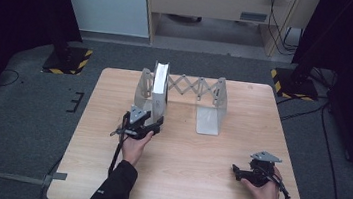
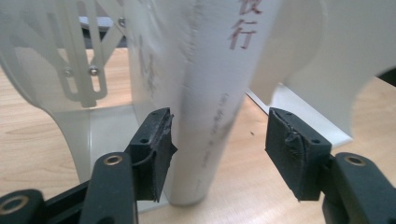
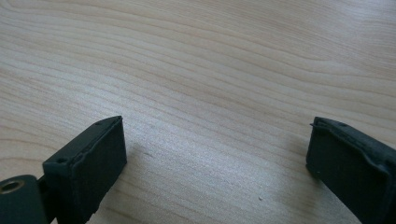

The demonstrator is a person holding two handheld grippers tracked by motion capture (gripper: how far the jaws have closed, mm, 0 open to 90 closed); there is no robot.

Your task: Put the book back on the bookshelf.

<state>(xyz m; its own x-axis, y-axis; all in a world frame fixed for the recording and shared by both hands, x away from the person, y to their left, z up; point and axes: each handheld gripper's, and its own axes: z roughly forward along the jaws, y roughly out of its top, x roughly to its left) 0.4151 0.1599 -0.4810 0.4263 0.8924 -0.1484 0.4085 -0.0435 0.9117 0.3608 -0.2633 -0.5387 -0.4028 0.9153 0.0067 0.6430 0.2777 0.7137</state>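
Observation:
A white book [image 1: 160,85] stands upright in the left end of a white metal extendable book rack [image 1: 201,88] on the wooden table [image 1: 180,180]. My left gripper [image 1: 156,124] is at the book's near edge. In the left gripper view the book's spine [image 2: 210,84], printed with red characters, stands between the jaws. The left pad [image 2: 156,149] is right beside the spine and the right pad [image 2: 292,149] stands clear of it, so my left gripper [image 2: 217,149] is open. My right gripper [image 1: 234,171] rests at the near right of the table, open [image 3: 217,158] over bare wood.
The rack's end plates [image 2: 327,70] rise on both sides of the book, its scissor links [image 1: 191,86] span the back, and its right base plate [image 1: 208,121] lies flat. Yellow-and-black stand feet [image 1: 68,62] sit on the grey floor beyond the table.

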